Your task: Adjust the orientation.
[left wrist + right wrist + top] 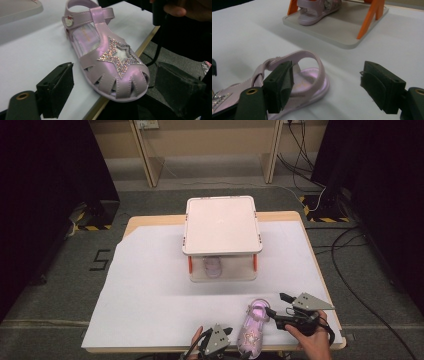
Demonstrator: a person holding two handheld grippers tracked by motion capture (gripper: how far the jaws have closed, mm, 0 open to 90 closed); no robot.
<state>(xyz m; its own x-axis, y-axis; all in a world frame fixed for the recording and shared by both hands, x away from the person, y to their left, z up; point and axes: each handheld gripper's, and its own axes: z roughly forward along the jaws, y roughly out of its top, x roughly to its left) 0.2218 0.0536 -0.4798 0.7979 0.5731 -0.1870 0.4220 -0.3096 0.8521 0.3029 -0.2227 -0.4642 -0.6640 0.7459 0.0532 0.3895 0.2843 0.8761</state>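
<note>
A pink child's sandal (253, 327) with a rhinestone star lies at the table's front edge, its toe overhanging. My left gripper (231, 336) is at its toe. In the left gripper view the sandal (110, 57) points at the camera and my left gripper (117, 92) is open, a jaw on each side of the toe with gaps. My right gripper (276, 304) is at the heel. In its own view the right gripper (329, 87) stands open beside the heel strap (304, 57), not touching it. A matching sandal (212, 266) sits on the lower shelf of a white rack (220, 222).
The rack has orange posts (372, 17) and a grey base (342, 32), and stands mid-table on white paper (150, 290). The table edge (140, 50) runs right under the near sandal. Cables (350, 270) lie on the floor at the right.
</note>
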